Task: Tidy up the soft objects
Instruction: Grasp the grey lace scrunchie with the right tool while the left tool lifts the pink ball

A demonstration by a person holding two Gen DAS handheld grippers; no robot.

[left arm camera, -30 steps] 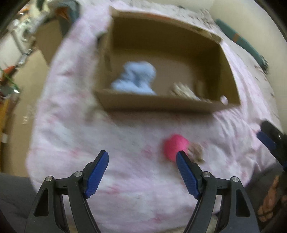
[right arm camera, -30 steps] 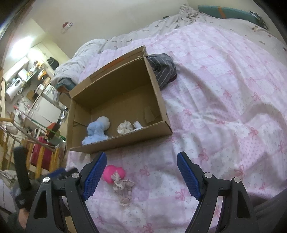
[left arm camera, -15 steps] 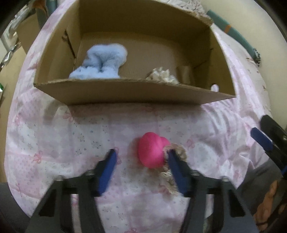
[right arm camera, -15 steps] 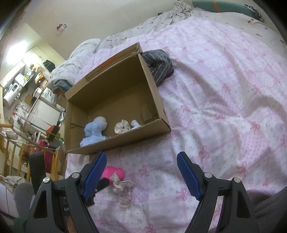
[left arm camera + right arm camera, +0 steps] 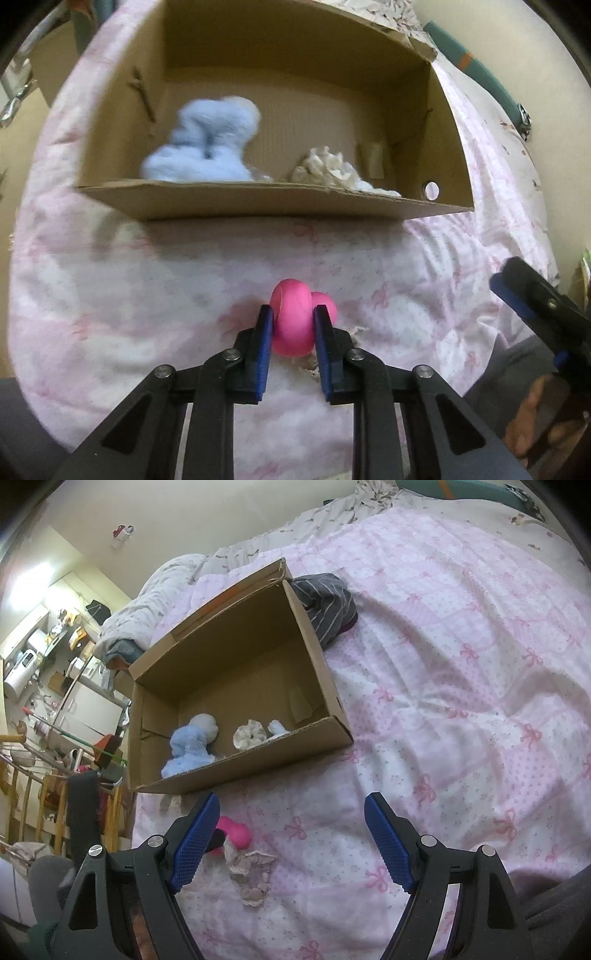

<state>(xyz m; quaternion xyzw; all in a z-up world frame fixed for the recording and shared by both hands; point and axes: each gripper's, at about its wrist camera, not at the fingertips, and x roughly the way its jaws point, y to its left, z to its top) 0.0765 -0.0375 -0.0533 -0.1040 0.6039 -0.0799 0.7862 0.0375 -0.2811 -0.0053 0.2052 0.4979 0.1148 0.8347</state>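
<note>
My left gripper (image 5: 293, 325) is shut on a soft pink ball-like toy (image 5: 295, 314) that rests on the pink bedspread, in front of an open cardboard box (image 5: 258, 201). The pink toy also shows in the right wrist view (image 5: 236, 834). A beige lace scrunchie (image 5: 251, 871) lies beside it. Inside the box (image 5: 325, 701) lie a light blue plush (image 5: 207, 147) and a cream scrunchie (image 5: 328, 171). My right gripper (image 5: 291, 834) is open and empty above the bedspread, right of the pink toy.
A dark striped garment (image 5: 328, 605) lies behind the box's far right corner. The pink quilt (image 5: 461, 664) spreads to the right. The bed's left edge drops to a cluttered room with a wooden rack (image 5: 40, 794).
My left gripper moved forward and down to the pink toy and closed on it. The right gripper stayed open and barely shifted.
</note>
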